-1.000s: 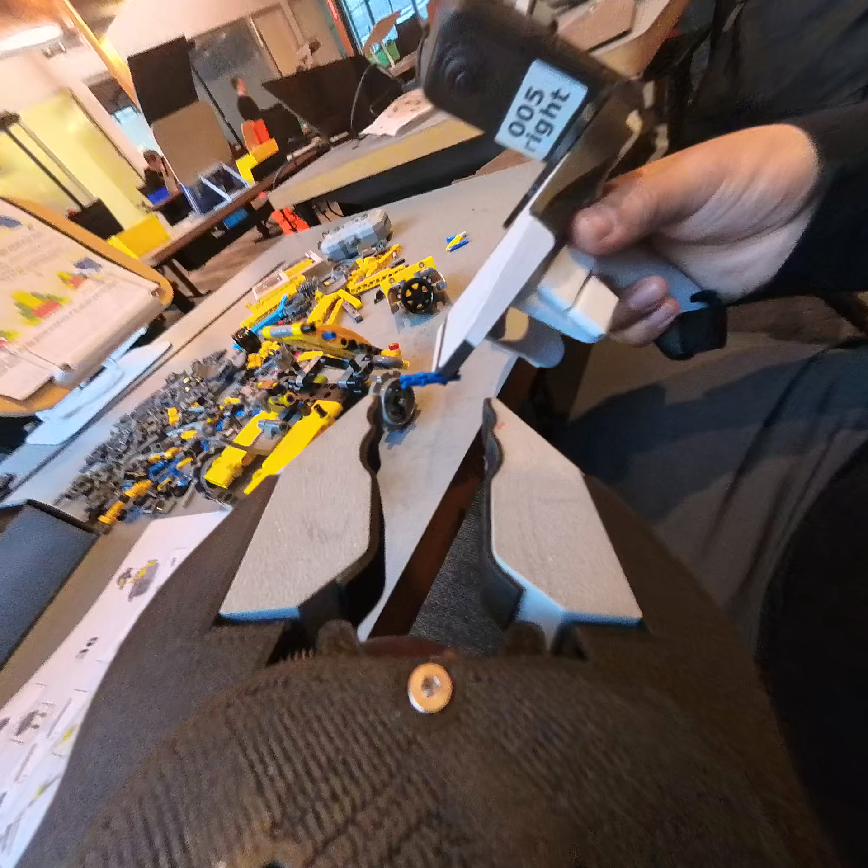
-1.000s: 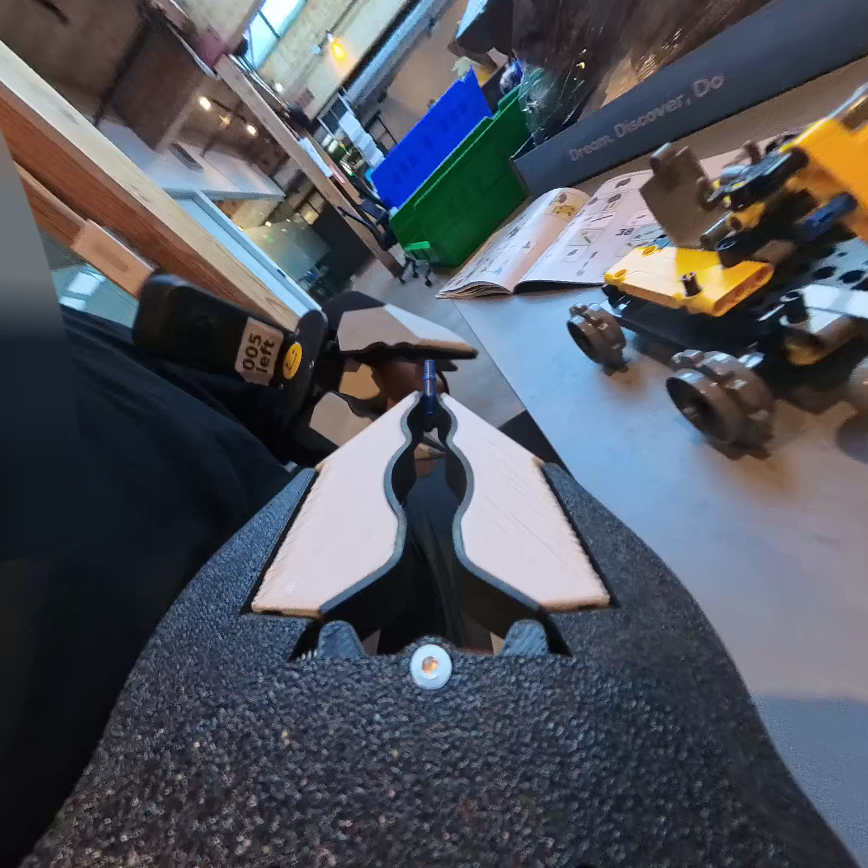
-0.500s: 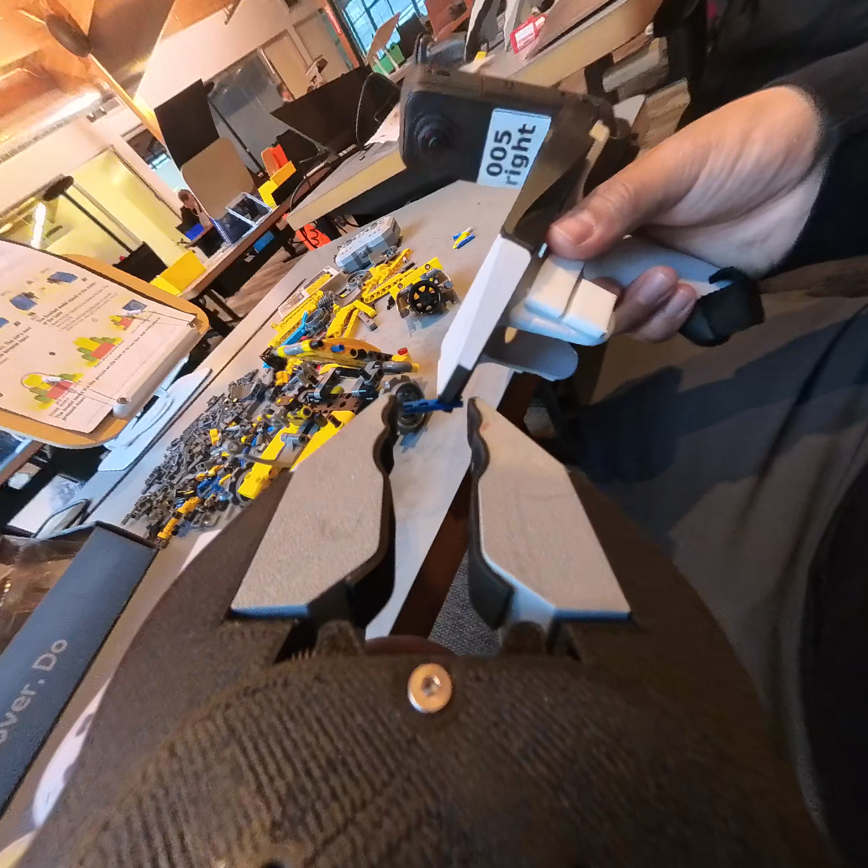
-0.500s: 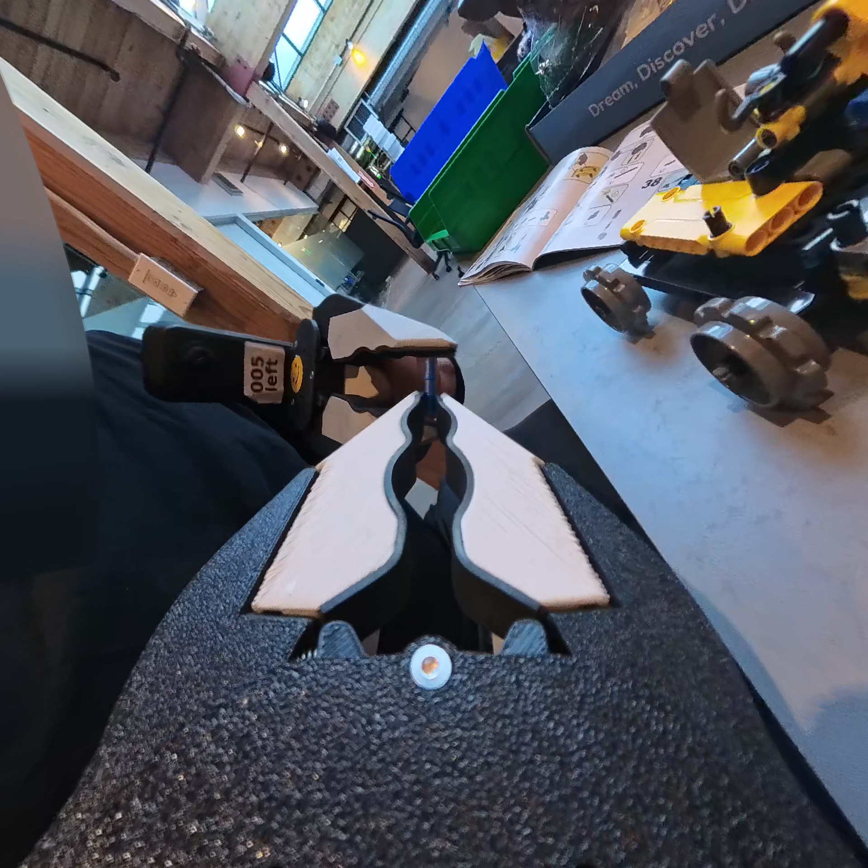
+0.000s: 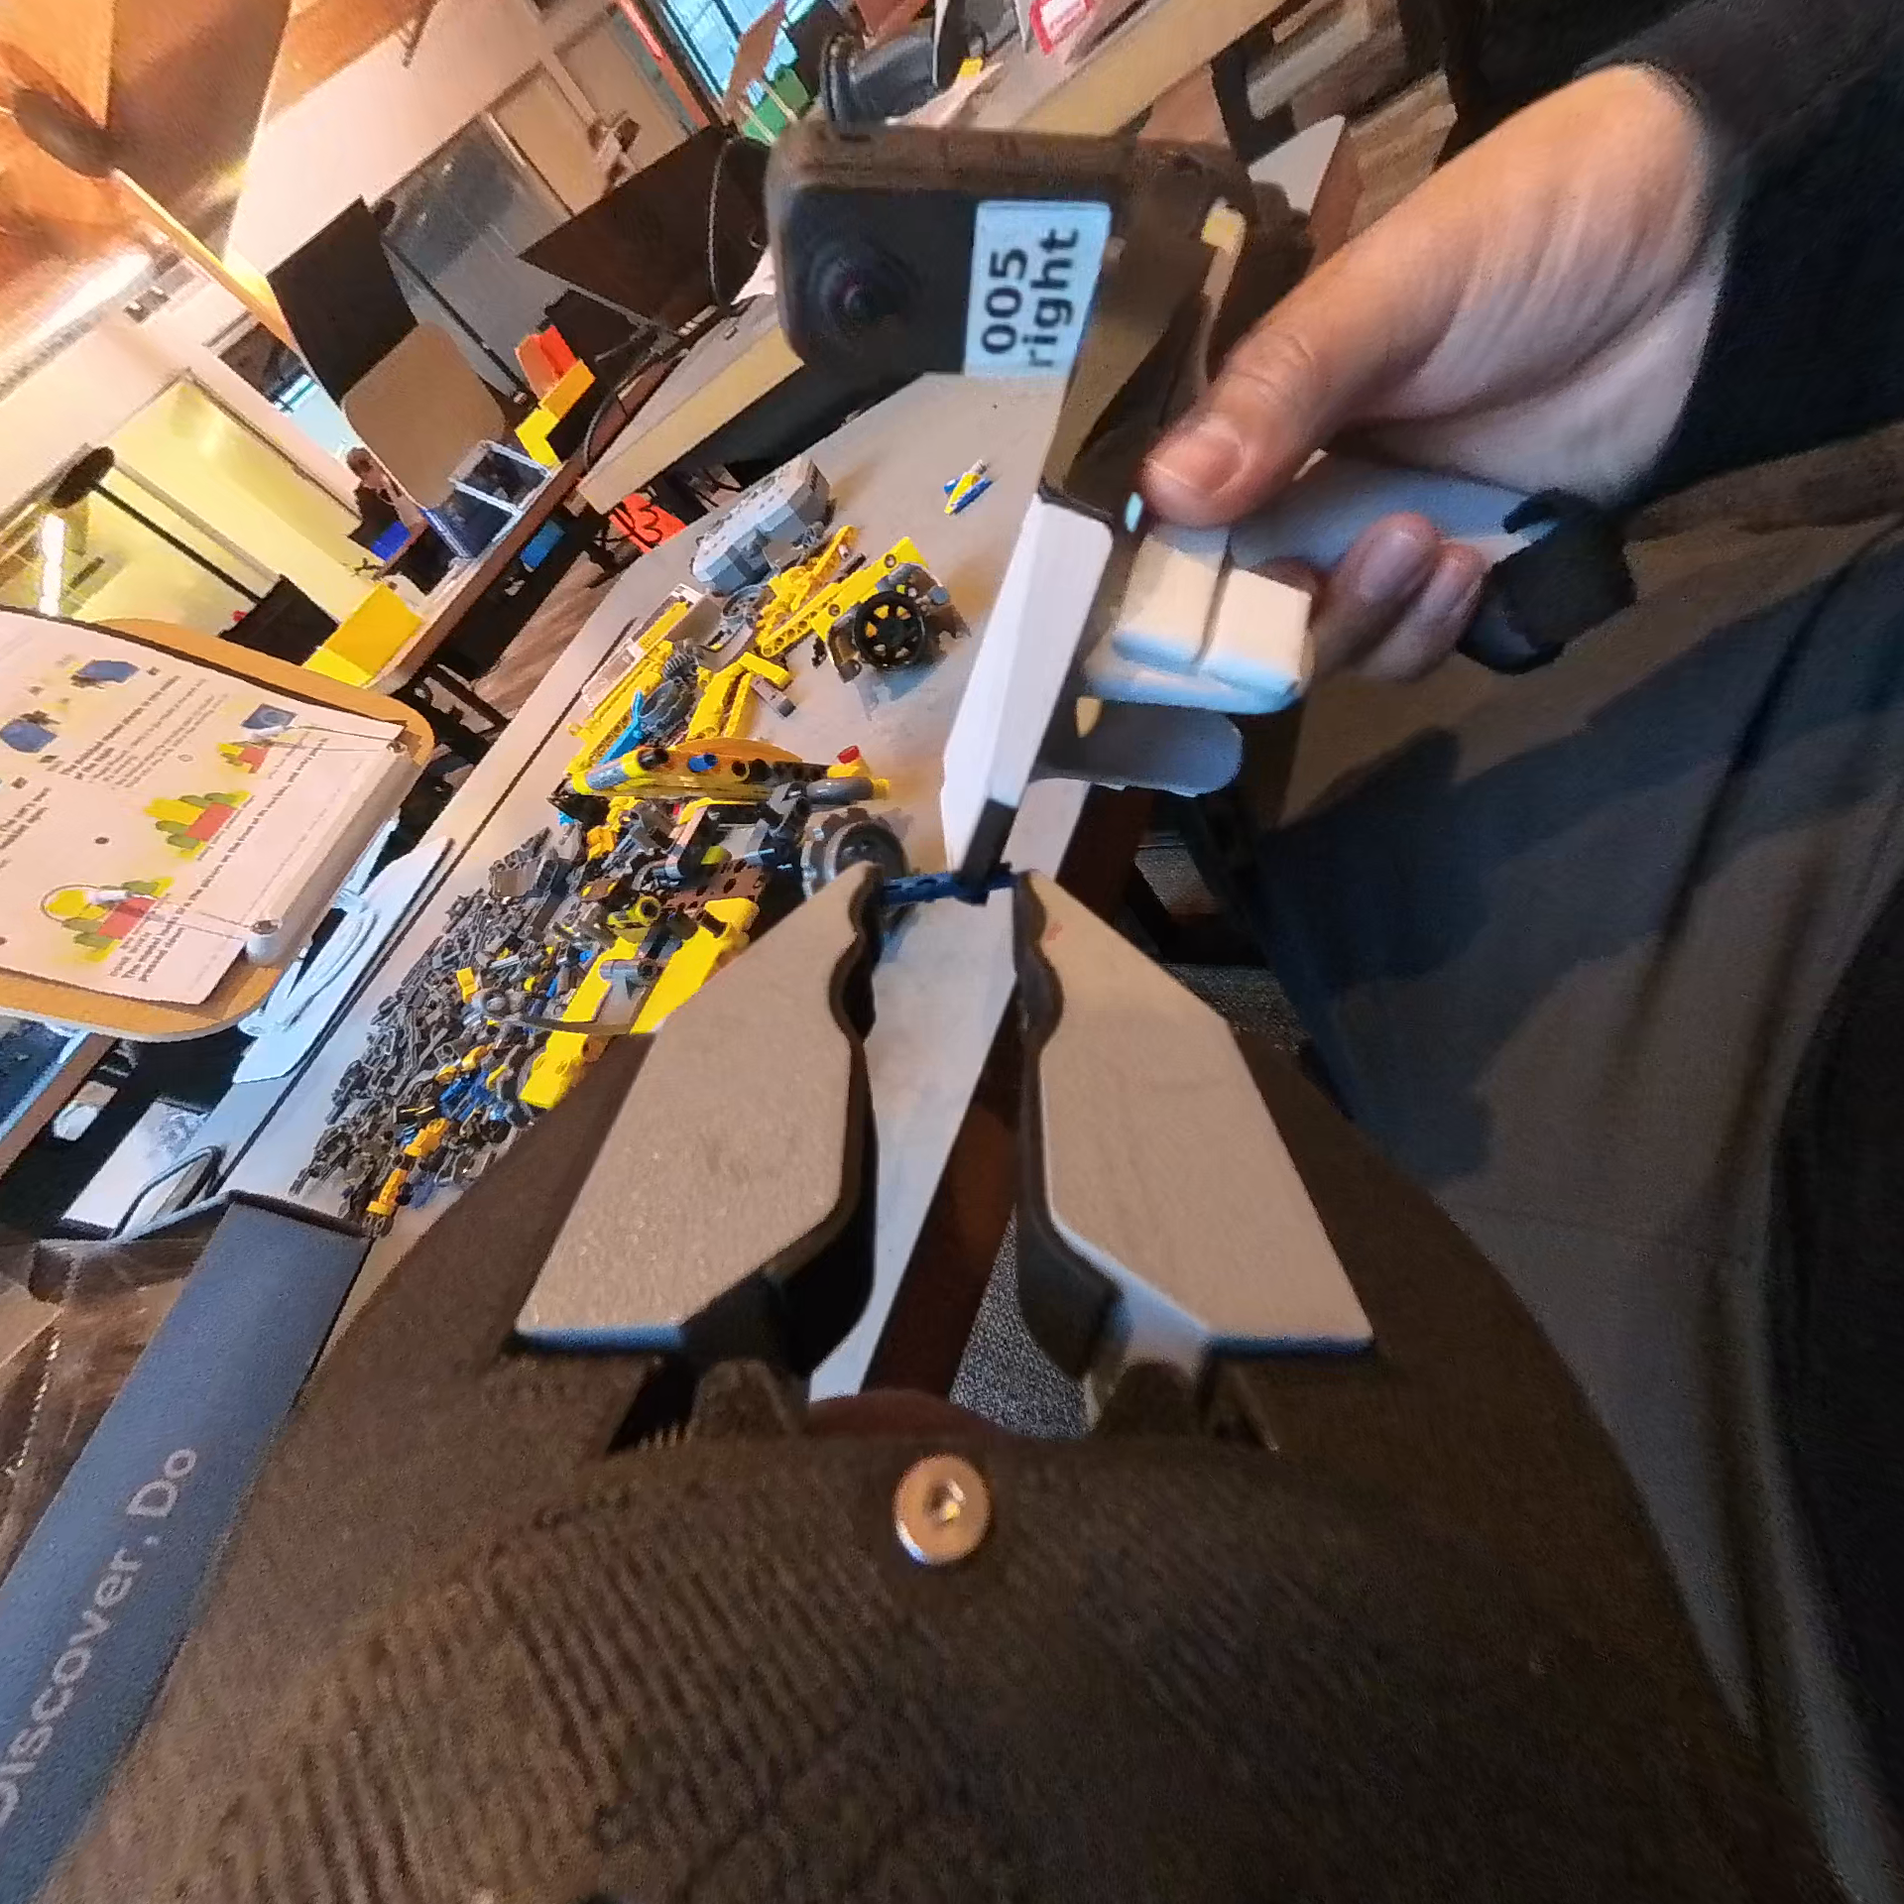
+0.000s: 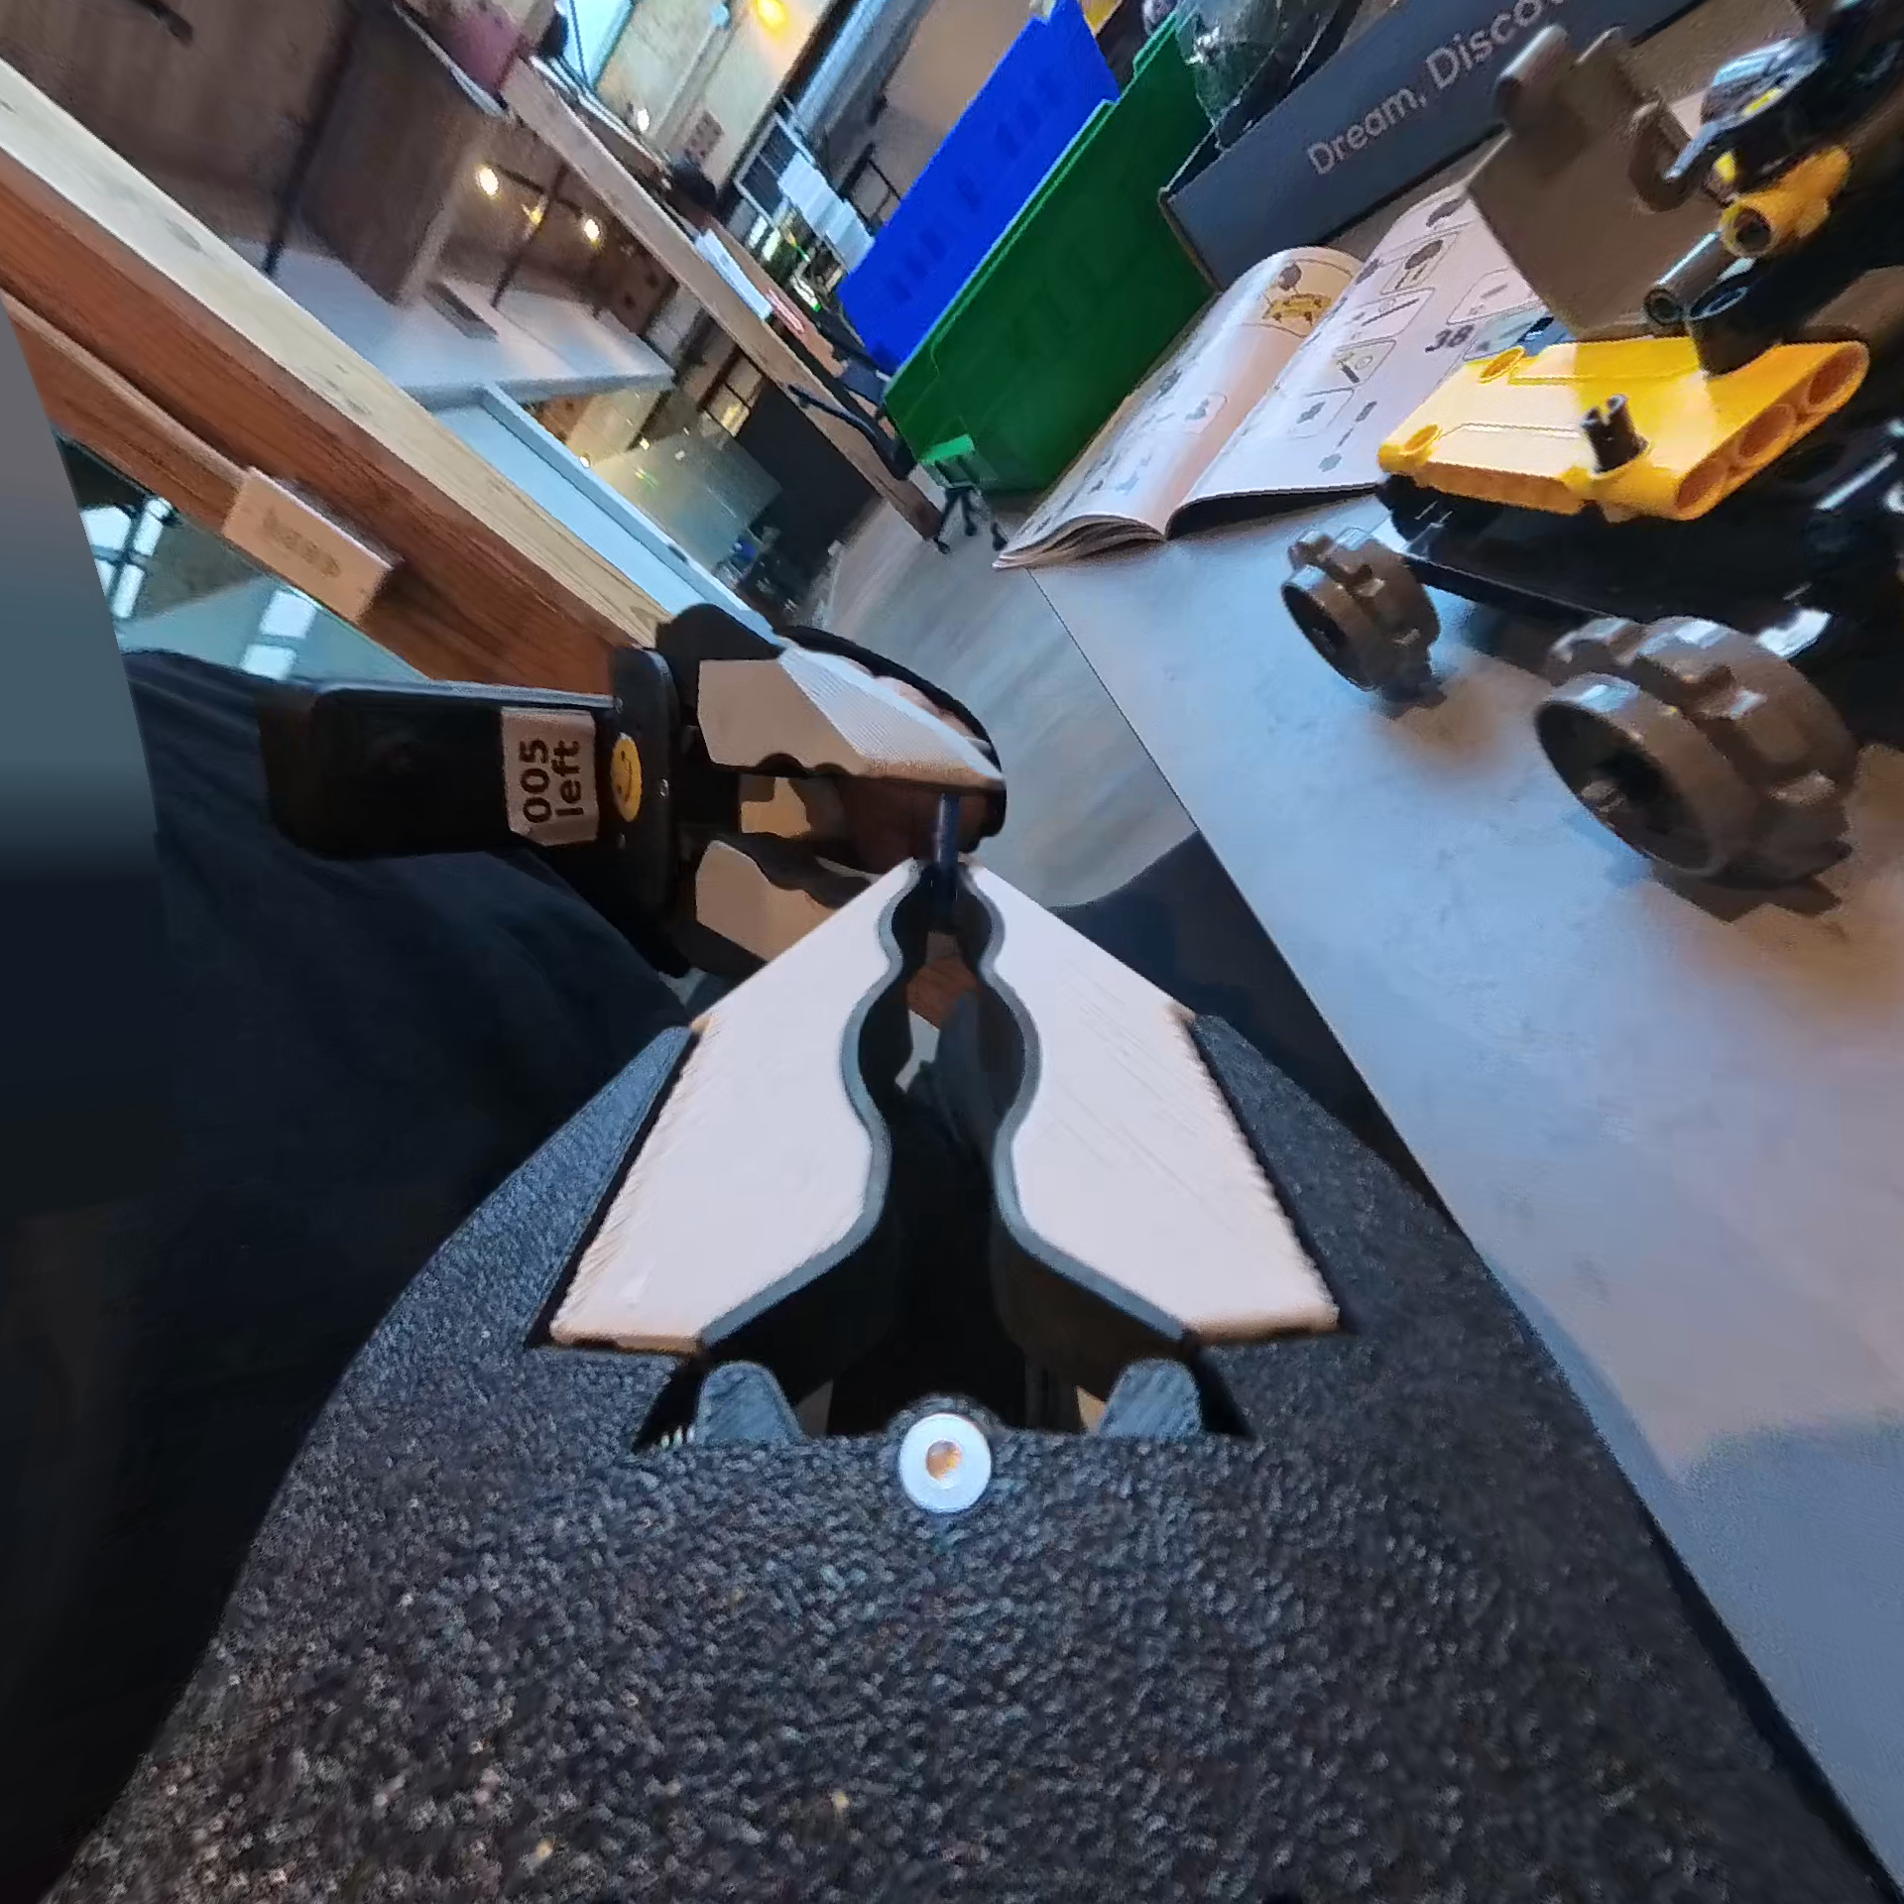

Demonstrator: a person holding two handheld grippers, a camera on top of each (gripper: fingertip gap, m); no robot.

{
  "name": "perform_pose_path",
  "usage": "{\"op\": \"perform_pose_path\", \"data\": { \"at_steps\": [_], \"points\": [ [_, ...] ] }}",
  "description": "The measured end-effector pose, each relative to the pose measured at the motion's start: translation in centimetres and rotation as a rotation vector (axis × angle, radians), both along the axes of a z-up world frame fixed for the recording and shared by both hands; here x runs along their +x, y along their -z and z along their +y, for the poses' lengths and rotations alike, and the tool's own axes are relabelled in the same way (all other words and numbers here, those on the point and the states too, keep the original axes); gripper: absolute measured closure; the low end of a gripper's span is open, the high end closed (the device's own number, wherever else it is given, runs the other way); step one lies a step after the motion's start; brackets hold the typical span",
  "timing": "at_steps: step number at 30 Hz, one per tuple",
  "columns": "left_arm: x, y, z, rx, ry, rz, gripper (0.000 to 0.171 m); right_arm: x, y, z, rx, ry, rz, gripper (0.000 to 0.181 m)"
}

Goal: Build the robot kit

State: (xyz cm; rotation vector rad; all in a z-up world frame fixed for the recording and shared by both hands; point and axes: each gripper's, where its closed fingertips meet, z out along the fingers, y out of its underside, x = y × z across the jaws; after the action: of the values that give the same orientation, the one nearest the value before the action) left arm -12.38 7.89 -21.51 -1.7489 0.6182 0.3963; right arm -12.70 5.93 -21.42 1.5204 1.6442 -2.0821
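Soft daylight from far windows lights my grey matte tabletop point(image 6: 1545, 1030), which shows a pale sheen. My bare hand point(image 5: 1442, 340) smears with motion blur. Wide-angle distortion bends both pictures' edges; backgrounds are soft.

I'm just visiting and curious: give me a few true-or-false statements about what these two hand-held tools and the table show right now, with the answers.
1. The right tool is shut on a small blue pin. True.
2. The left tool is clamped tight with nothing between its fingers. False: its fingers stand apart, with the blue pin across the gap at their tips.
3. An open instruction booklet lies on the grey table. True.
4. The loose pieces on the table are mostly red and green. False: they are mostly yellow, grey and black.
5. A bare hand holds the right tool's handle. True.
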Motion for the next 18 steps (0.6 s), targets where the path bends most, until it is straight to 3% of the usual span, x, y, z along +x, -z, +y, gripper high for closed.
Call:
{"op": "perform_pose_path", "data": {
  "at_steps": [10, 18],
  "points": [
    [0.7, 0.7, -0.2, -0.027, 0.051, 0.07, 0.148, 0.1, 0.7, -0.6, 0.12, -0.009, 0.008, 0.176],
    [-0.3, 0.5, 0.0, -0.054, 0.031, -0.184, 0.144, -0.5, 0.2, 0.3, 0.107, 0.054, 0.024, 0.177]
  ]
}}
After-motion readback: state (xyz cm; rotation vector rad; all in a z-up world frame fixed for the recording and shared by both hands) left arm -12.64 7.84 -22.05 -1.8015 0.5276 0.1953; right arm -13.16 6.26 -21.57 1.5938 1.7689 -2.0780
